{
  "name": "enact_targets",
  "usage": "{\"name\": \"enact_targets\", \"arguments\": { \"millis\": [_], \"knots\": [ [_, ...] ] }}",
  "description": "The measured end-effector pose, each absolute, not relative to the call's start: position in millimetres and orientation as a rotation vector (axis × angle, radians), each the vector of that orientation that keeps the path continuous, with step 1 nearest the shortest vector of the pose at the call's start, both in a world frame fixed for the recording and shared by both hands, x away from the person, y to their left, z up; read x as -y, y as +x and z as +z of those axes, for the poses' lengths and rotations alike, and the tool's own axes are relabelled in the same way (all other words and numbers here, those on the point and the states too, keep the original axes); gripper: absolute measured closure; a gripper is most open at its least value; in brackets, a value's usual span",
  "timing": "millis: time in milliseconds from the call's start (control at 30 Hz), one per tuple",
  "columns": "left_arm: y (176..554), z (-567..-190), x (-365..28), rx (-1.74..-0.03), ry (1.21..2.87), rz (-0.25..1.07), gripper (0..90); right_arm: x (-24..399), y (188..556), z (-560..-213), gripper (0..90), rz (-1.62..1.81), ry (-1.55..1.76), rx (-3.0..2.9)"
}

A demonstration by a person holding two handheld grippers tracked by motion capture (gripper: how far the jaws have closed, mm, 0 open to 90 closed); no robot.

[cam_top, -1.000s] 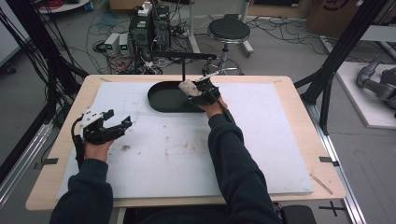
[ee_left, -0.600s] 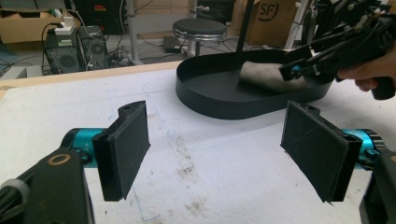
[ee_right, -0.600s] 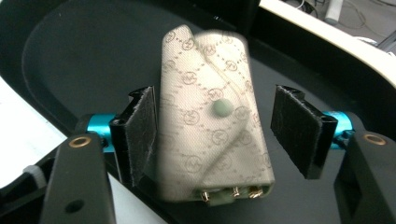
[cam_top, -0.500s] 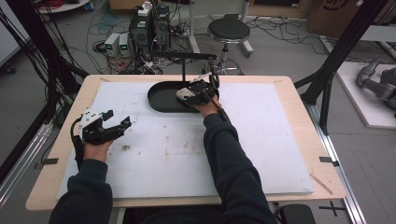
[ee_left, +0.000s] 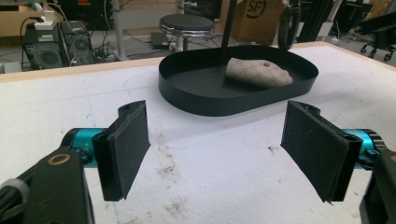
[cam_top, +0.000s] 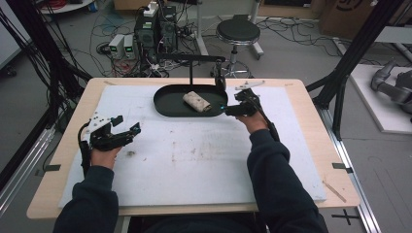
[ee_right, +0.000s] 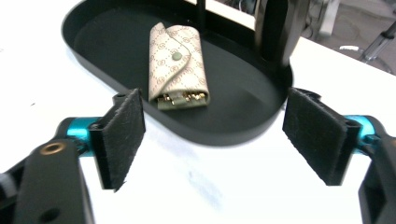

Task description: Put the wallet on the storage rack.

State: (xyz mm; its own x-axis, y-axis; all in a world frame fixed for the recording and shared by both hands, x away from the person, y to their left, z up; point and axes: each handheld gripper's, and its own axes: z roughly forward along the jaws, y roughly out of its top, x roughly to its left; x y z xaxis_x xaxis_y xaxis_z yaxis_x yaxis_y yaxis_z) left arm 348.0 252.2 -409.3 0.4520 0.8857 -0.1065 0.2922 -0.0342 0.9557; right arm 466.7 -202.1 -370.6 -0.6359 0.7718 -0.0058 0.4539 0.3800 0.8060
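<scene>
I had both grippers over the white mat [cam_top: 194,160] that covered the table [cam_top: 311,111]. My right gripper [ee_right: 212,140] sat just short of the near rim of the black oval tray [ee_right: 233,126], its jaws spread wide with nothing between them. Straight ahead of those jaws, inside the tray, lay a small beige patterned key pouch [ee_right: 177,65]; its flap was snapped shut with a round stud, and the open end, with metal bits showing inside, faced back toward my gripper. The pouch rested flat on the tray floor and was clear of both pads. Beyond it and a little to the right of my jaws a dark upright post [ee_right: 278,30] rose from the tray's far side, with a thinner rod to the left of it.

In the high view the right gripper [cam_top: 233,108] stood beside the tray's [cam_top: 167,104] right end, and the pouch [cam_top: 197,101] lay near the tray's middle.

My left gripper [ee_left: 215,149] was well apart from all that, low over bare, smudged mat. Its jaws were also wide apart and held nothing. The tray [ee_left: 205,100] was ahead of it and slightly to the right, and I could see the pouch [ee_left: 257,73] lying in it. From above, the left gripper [cam_top: 125,133] pointed across the mat toward the right.
</scene>
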Motion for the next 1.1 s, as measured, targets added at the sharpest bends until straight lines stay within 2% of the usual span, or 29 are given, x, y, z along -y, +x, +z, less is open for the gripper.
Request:
{"name": "enact_targets", "arguments": {
  "millis": [133, 233, 533, 1100],
  "knots": [
    [347, -409, -252, -1.065, 1.559, 0.652, 21.9, 227, 446, -372, 19.9, 1.164, 1.066, -2.232],
    [348, -409, -250, -1.059, 1.562, 0.661, 21.9, 258, 416, -376, 19.8, 1.167, 1.016, -2.175],
    [346, -408, -247, -1.036, 1.571, 0.667, 21.9, 317, 367, -395, 19.8, 1.115, 1.055, -2.065],
    [342, -405, -247, -1.013, 1.565, 0.669, 21.9, 336, 340, -393, 19.8, 1.048, 1.096, -1.999]
  ]
}}
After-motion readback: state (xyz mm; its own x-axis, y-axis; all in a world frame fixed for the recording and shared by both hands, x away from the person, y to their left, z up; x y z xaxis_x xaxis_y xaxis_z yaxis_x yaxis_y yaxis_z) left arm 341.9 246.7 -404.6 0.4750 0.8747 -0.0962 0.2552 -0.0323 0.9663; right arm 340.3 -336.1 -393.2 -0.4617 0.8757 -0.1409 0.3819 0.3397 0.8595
